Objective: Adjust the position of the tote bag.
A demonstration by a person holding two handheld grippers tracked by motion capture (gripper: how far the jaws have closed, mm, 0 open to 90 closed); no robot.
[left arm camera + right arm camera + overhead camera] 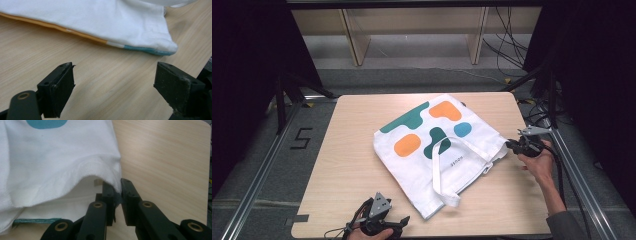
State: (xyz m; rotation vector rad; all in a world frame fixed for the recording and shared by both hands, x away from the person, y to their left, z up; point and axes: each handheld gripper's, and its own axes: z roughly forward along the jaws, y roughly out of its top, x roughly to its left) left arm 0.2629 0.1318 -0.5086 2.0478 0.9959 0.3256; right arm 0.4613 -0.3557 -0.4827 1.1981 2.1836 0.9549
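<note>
Claws first, going left to right: the left claw [404,220] rests at the near edge of the wooden surface [347,165], held low in the person's left hand [372,234], its jaws standing wide apart with nothing between them. Just beyond its tips lies the near corner of the white tote bag [422,150], close but not touched; in the left gripper view that corner [165,46] sits ahead and slightly right of the gap. The bag lies flat and skewed across the middle of the surface, its printed face up, its straps [447,170] flopped over it, its long axis running from the near corner toward the far side. At the right, the right claw [118,192] is pinched on the hem of the bag's mouth at its right corner. Judging from this, the left claw is nearer the free near corner and would need only a short push forward to take it.
</note>
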